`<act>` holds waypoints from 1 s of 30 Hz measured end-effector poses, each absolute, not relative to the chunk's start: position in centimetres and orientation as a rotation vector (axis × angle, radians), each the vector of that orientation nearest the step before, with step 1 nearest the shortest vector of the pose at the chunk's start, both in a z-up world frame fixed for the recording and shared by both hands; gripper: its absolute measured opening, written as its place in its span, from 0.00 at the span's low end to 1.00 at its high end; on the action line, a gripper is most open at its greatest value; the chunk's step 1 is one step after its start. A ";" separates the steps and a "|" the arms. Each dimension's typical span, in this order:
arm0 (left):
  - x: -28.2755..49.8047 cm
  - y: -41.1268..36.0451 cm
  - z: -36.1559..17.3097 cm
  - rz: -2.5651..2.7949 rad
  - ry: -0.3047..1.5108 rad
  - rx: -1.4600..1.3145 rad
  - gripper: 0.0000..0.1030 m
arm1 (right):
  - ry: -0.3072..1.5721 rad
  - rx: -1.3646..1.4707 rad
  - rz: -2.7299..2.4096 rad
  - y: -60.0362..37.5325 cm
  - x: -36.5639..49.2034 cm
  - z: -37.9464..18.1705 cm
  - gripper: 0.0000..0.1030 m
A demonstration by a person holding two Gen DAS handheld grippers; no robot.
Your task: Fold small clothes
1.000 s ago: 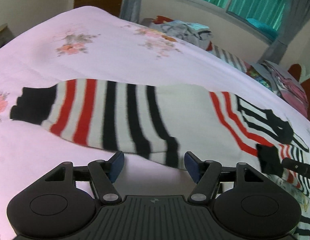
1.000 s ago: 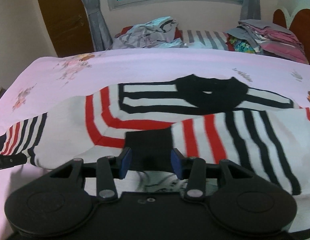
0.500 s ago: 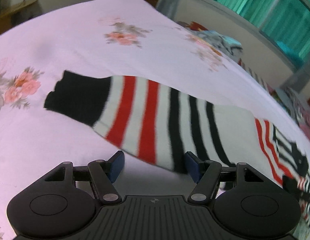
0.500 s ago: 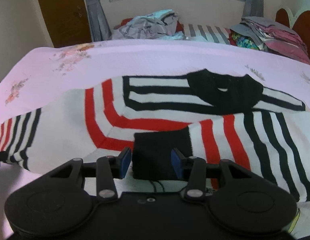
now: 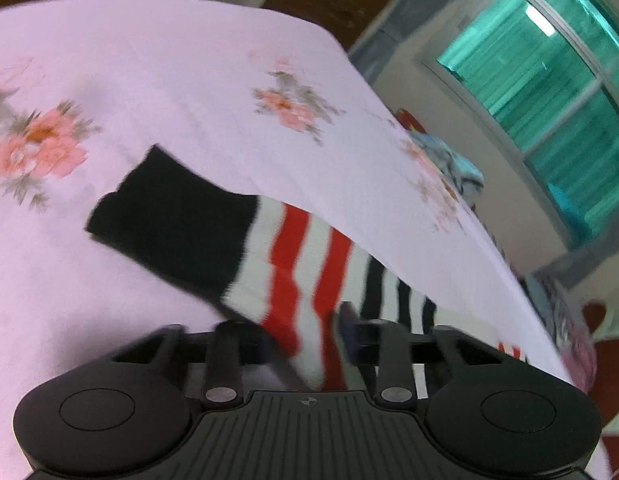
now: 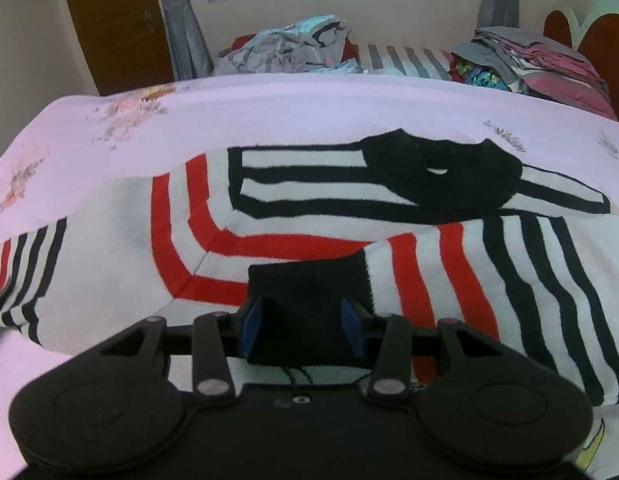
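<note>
left wrist view: the left gripper, jaws just closed inward, pinches the striped sleeve of a sweater spread on a floral bedsheet. right wrist view: the right gripper grips the other sleeve's black cuff.

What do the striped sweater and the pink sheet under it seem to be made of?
Striped sweater: probably knitted yarn, matte; its thick soft edges and ribbed-looking black cuff suggest this. Pink sheet: probably thin woven cotton or a blend, matte, with a printed flower pattern; it lies smooth.
</note>
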State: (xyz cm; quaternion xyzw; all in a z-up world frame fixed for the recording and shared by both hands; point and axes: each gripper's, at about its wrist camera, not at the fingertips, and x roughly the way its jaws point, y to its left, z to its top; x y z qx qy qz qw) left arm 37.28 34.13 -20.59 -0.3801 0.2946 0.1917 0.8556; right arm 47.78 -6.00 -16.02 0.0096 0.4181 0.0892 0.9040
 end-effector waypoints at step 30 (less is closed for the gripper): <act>47.0 -2.3 -15.0 -0.436 0.813 -0.131 0.49 | 0.820 0.250 0.033 -21.4 42.4 -13.7 0.51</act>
